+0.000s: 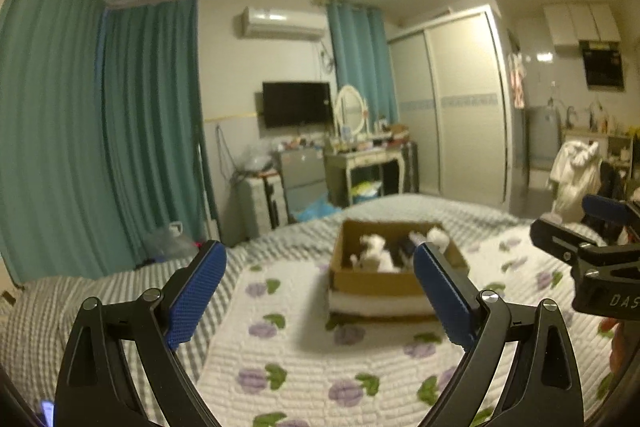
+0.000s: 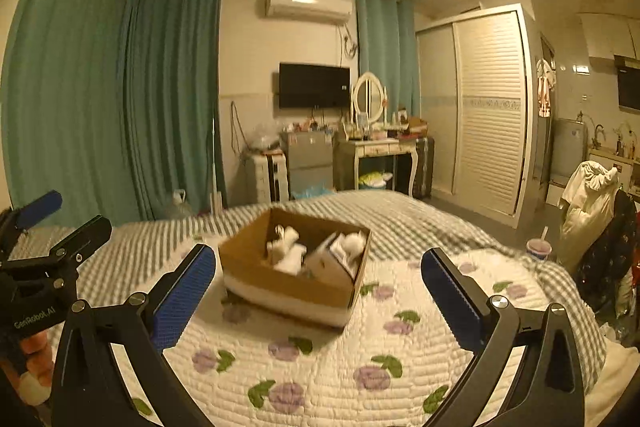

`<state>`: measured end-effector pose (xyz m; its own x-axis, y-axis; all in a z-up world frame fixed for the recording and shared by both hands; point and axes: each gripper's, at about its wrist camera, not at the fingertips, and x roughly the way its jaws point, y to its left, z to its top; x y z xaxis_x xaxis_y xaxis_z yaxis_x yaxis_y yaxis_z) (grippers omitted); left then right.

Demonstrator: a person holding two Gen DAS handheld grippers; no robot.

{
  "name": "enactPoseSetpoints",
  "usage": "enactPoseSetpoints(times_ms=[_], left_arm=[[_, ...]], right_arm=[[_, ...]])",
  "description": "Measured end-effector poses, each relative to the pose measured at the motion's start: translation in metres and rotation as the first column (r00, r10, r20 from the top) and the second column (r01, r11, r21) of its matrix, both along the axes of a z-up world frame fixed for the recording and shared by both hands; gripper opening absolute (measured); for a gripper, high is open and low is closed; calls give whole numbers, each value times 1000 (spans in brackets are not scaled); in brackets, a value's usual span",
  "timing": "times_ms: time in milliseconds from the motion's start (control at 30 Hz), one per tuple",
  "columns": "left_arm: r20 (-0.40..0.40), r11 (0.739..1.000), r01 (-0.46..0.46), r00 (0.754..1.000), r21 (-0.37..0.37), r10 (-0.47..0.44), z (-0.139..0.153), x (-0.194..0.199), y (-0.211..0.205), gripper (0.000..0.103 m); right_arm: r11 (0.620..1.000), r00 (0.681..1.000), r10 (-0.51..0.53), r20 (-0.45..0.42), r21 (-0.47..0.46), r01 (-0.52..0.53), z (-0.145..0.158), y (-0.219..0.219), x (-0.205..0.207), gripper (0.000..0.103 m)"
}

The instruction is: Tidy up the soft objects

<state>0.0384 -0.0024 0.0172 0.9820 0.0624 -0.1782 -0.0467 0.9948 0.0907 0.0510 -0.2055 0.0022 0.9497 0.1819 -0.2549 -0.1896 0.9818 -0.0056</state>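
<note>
An open cardboard box (image 1: 372,283) stands on the flowered quilt of the bed and shows in the right wrist view too (image 2: 280,291). White and dark soft toys (image 1: 378,253) lie inside it, blurred; they also show in the right wrist view (image 2: 290,253). My left gripper (image 1: 320,293) is open and empty, held above the quilt short of the box. My right gripper (image 2: 320,297) is open and empty, also short of the box. Each gripper shows at the edge of the other's view: the right (image 1: 588,247) and the left (image 2: 44,251).
The white quilt with purple flowers (image 2: 320,367) lies over a grey striped blanket (image 2: 400,215). Beyond the bed are teal curtains (image 1: 120,131), a dressing table (image 1: 364,159), a wall television (image 2: 314,85), a wardrobe (image 2: 488,111) and a chair with clothes (image 2: 588,203).
</note>
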Motion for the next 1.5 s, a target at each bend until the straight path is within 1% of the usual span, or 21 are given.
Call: enactPoseSetpoints(times_ms=[67,167,367,800,933,1500], left_arm=[[-32,1000,19,999,-20,-19,-8,2,1,96],[-55,999,29,998,-32,-31,-13,4,1,96],[-78,998,27,996,-48,-30,-19,7,4,96],[-78,999,13,997,-43,-16,-24,3,5,96],[-82,998,14,996,-54,-18,-25,3,8,96],[-89,998,22,996,-53,-26,-25,4,9,96]], right_arm=[[1000,999,-3,-32,-6,2,-11,3,7,103],[1000,998,-8,-55,-6,7,-20,3,13,103],[1000,997,-28,-65,-11,28,-23,-1,17,103],[999,997,-40,-68,-11,40,-22,-2,17,103],[999,997,-41,-66,-22,40,-22,0,17,103],[999,996,-43,-76,-24,41,-22,0,16,103]])
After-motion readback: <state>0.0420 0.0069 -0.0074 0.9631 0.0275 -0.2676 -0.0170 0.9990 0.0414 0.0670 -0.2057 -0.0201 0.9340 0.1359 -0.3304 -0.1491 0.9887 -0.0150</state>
